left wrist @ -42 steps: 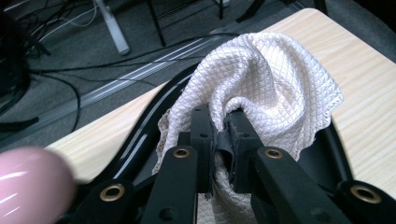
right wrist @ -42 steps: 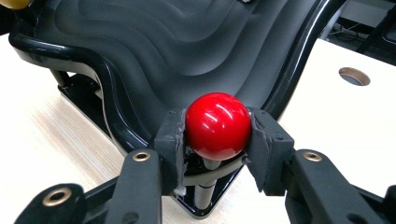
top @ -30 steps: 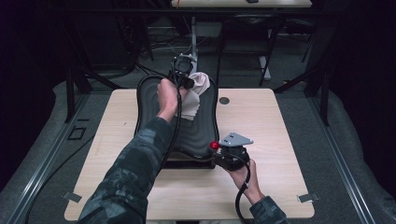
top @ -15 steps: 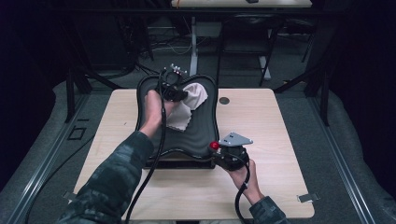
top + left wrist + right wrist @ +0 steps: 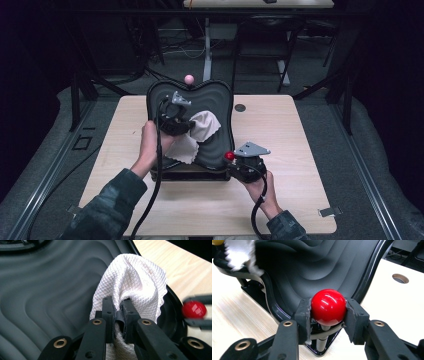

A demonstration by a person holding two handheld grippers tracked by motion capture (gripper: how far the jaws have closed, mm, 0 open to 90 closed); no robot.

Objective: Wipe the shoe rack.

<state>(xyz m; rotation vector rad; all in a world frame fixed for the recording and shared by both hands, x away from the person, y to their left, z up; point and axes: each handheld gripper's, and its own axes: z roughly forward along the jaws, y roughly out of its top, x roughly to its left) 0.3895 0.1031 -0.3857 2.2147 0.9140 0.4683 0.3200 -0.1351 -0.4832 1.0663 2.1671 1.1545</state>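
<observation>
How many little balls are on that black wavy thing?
2. A red ball sits at the near right corner of the black wavy board, clamped in the right gripper. A pink ball sticks up at its far edge. Others may be hidden.

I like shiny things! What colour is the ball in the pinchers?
Red ball, glossy, clearest in the right gripper view.

white waffle-weave cloth (image 5: pixel 135 282), red ball (image 5: pixel 328 307), black ridged tray (image 5: pixel 220 100)
</observation>
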